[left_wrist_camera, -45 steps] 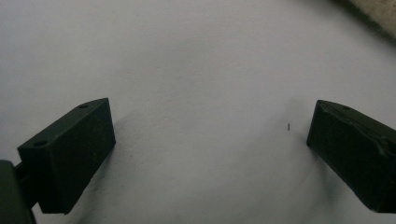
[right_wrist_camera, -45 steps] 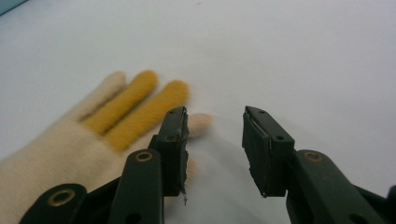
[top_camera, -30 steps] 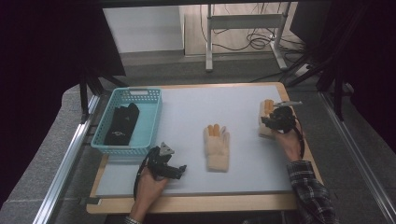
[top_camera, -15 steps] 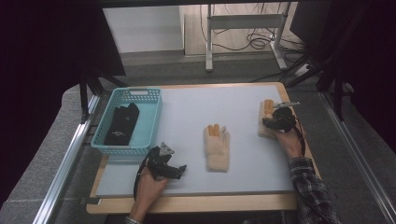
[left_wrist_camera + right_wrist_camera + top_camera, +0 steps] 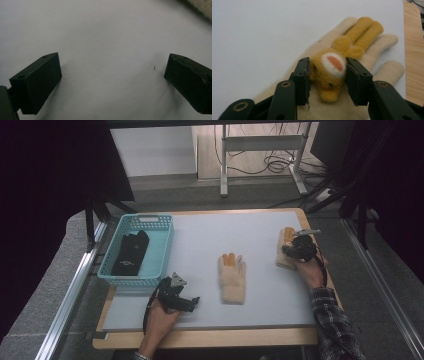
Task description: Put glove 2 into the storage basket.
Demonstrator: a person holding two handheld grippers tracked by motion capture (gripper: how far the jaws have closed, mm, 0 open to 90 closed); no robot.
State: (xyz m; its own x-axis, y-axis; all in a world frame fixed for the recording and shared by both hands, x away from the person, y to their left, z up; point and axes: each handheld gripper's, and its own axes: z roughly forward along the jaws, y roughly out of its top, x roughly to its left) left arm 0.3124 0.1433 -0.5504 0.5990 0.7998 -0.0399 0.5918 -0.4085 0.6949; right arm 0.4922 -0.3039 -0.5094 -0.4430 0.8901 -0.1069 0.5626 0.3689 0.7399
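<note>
At the right side of the table the right gripper sits low over a cream glove that lies flat on the pale mat, close to the wooden edge. Its jaws have just been closing, and they now stand on either side of the orange animal face sewn onto the glove, pads pressing against the plush on both flanks. In the high view the same glove lies partly under that gripper, its fingers pointing away from the person. A second cream glove with orange tips lies alone near the middle of the mat, well apart from the first. The left gripper rests near the front of the table, just in front of the blue basket, jaws spread wide with only bare mat between them. A dark folded thing lies inside the basket.
</note>
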